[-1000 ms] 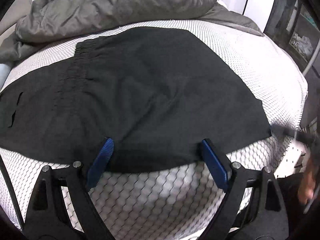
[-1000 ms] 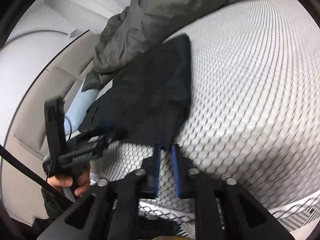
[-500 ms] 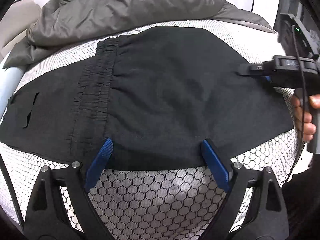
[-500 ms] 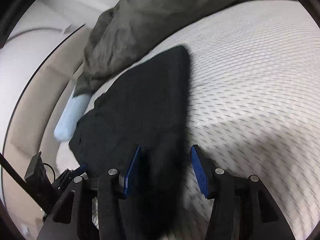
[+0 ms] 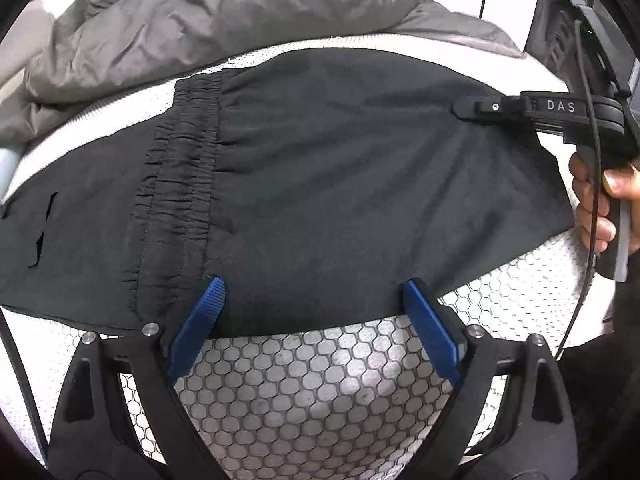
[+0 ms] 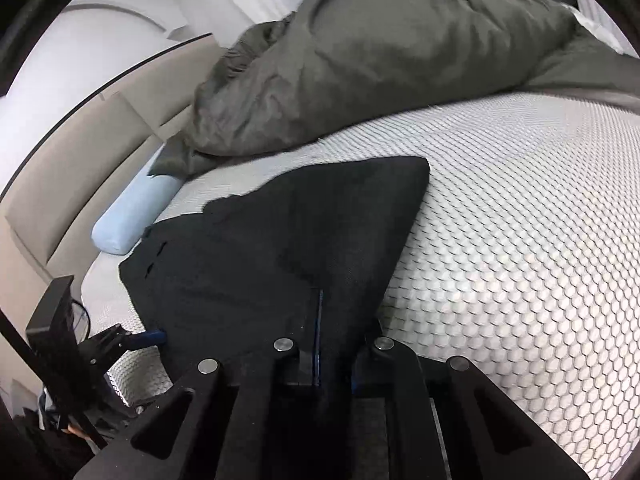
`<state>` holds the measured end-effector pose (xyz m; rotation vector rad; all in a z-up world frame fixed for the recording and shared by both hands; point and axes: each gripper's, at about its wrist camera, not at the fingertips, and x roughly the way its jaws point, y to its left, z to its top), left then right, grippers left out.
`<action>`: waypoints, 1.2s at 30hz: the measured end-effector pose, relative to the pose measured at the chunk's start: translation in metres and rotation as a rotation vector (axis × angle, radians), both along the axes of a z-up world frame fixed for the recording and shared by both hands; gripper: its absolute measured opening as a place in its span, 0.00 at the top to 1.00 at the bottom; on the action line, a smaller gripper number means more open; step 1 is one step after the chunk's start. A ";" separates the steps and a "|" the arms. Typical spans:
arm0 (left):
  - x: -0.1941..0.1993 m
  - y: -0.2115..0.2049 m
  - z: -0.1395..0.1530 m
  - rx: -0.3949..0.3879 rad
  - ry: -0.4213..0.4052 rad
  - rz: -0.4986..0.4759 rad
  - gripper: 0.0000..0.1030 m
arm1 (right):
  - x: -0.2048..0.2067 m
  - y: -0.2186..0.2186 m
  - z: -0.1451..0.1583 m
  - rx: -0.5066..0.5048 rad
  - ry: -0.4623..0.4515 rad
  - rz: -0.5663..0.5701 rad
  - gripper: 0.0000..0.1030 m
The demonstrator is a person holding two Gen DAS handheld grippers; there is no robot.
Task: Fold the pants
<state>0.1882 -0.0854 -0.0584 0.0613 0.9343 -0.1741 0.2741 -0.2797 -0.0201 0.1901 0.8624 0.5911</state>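
Pinching the pants' right-hand edge, the right gripper has its 2 fingers pressed together on black cloth. The left gripper is spread, tips at the near hem beside the waistband. The pants lie flat on the mattress, long axis left to right, so a fold likely carries that edge leftward. "DAS" is printed on the right tool.

Pants: black, plain.
Mattress: white, with a dark hexagon mesh pattern.
Duvet: grey-olive, plain.
Bolster: light blue.
Tong pads: blue.
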 end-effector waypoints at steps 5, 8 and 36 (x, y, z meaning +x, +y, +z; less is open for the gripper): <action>0.002 0.010 0.008 -0.064 -0.003 0.019 0.13 | 0.010 -0.012 -0.024 -0.012 0.128 -0.062 0.65; -0.003 0.027 0.023 -0.112 -0.064 0.050 0.13 | -0.009 -0.038 -0.004 -0.002 0.044 -0.146 0.43; 0.029 0.117 0.010 -0.095 0.004 0.392 0.13 | -0.077 0.059 0.024 -0.189 -0.180 -0.006 0.22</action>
